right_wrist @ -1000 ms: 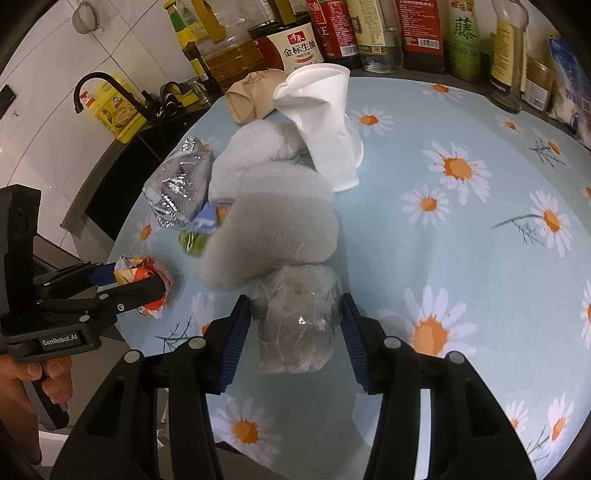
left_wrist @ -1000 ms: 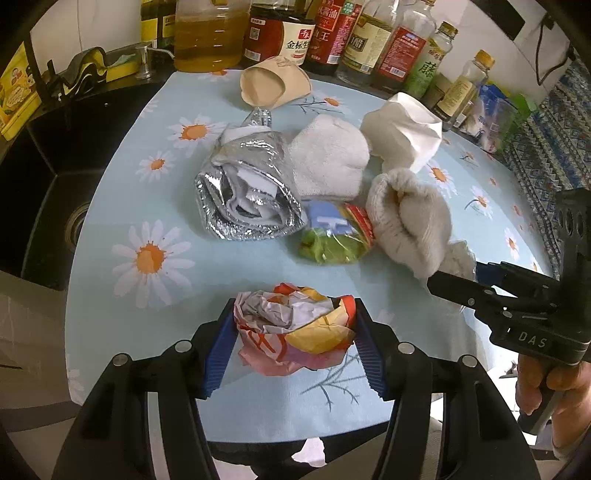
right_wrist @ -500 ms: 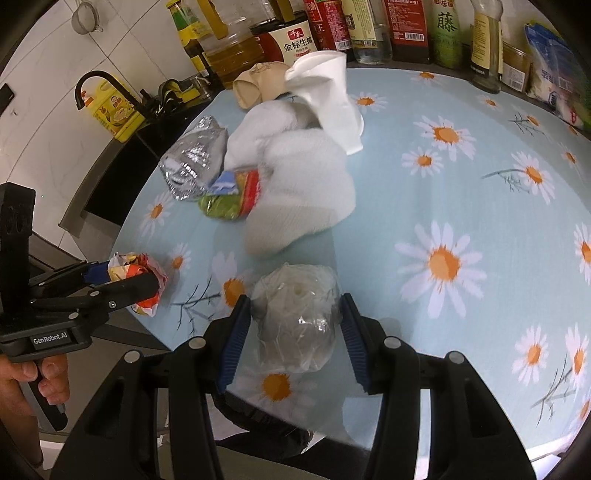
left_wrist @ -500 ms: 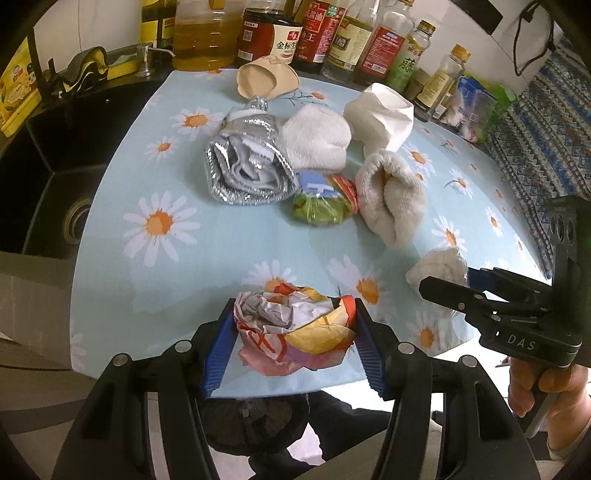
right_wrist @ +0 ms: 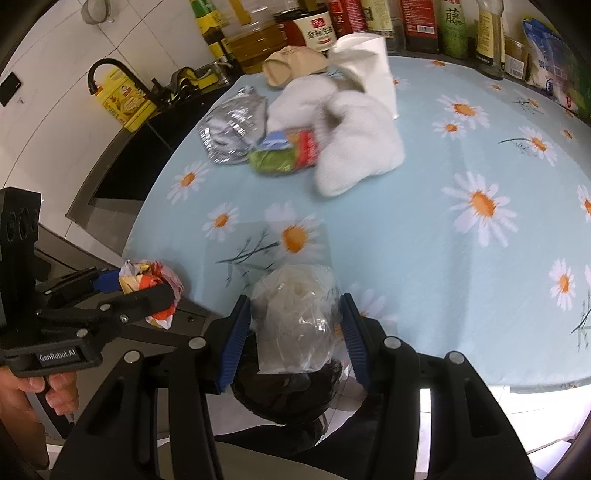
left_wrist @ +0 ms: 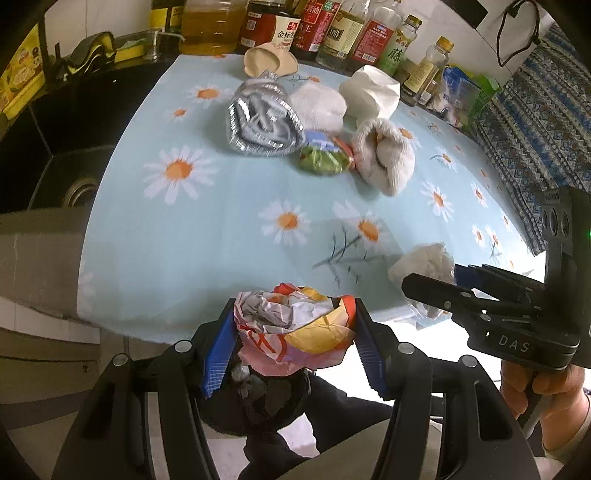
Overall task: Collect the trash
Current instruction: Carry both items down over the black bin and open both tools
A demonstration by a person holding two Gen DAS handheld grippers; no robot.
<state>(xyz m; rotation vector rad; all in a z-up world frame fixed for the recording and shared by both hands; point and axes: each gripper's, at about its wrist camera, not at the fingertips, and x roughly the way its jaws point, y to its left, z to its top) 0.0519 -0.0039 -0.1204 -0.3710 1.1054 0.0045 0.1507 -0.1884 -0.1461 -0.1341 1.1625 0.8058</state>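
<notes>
Daisy-print cloth covered the table, bottles lining its far edge. Mid-table lay a foil bag, green packet and white towels. Beyond the near edge, the left gripper clamped a crumpled wrapper; the right gripper clamped a clear plastic wad above a black bag.

Open daisy-print worktop is lying between the near edge and a cluster: foil bag, green packet, rolled towels. Bottles are blocking the far edge.
</notes>
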